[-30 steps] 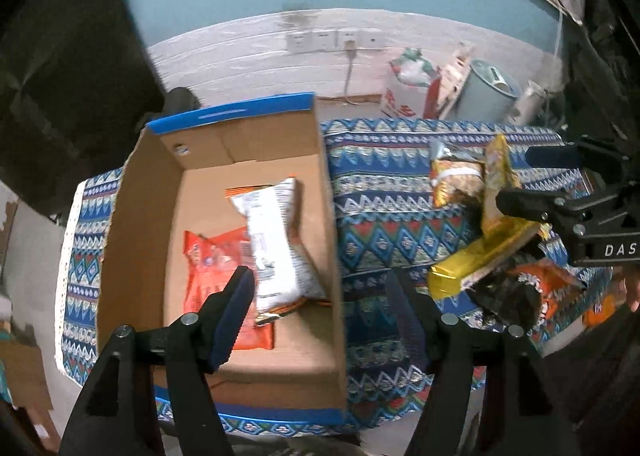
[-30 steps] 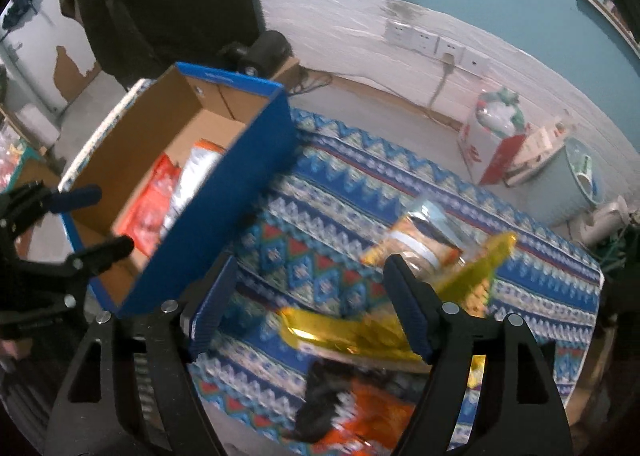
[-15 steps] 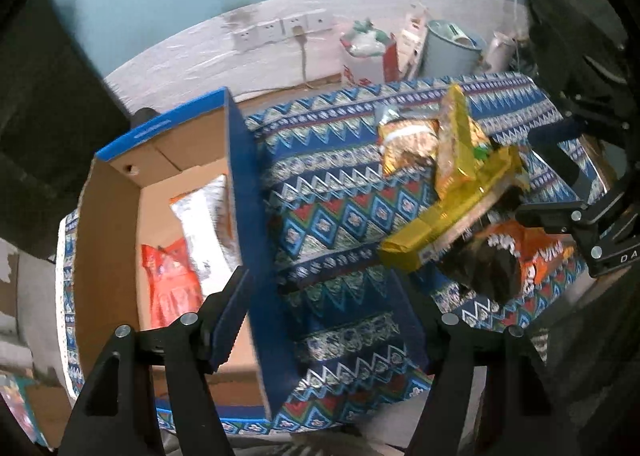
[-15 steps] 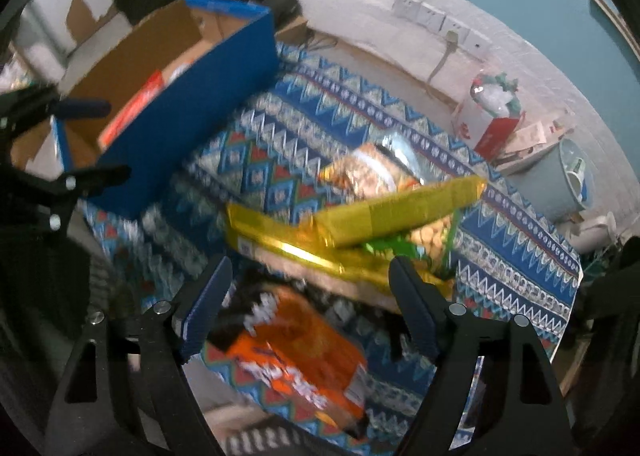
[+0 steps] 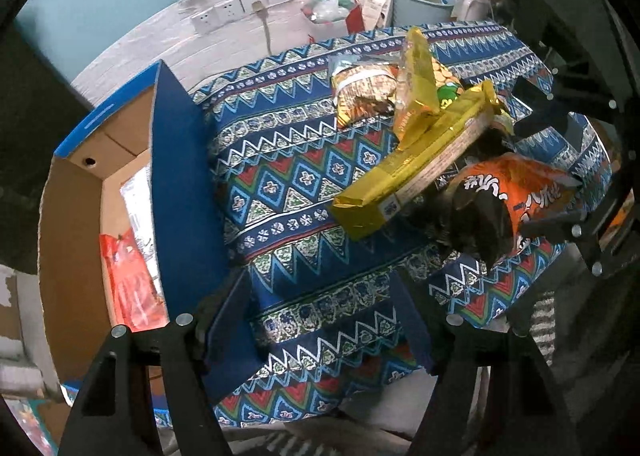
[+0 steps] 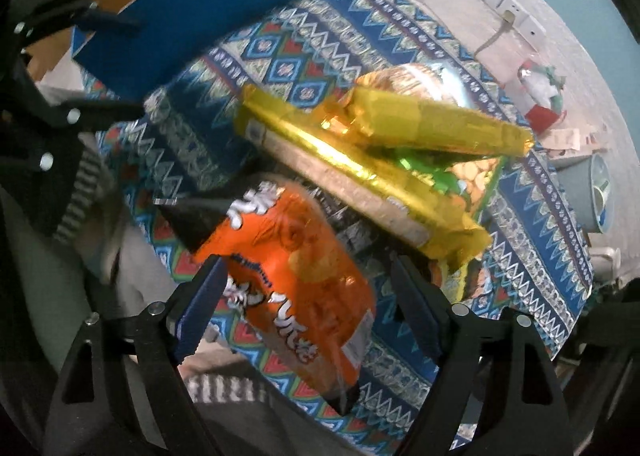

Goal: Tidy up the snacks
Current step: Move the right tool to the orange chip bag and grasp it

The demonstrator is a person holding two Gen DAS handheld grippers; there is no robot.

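An open cardboard box with blue outer walls stands at the table's left end; a red packet and a white packet lie inside. A heap of snacks lies on the patterned cloth: an orange chip bag, a long gold packet, a second gold packet and a brown-gold bag. My right gripper is open, its fingers either side of the orange bag. My left gripper is open and empty over the table's near edge, beside the box.
The patterned tablecloth covers the table. Behind it are a white wall with sockets, a red-and-white bag and a pale bin. My left gripper also shows in the right wrist view.
Both grippers have swung right, away from the box. My right gripper has come down over the snack heap, so the orange bag now lies between its open fingers.
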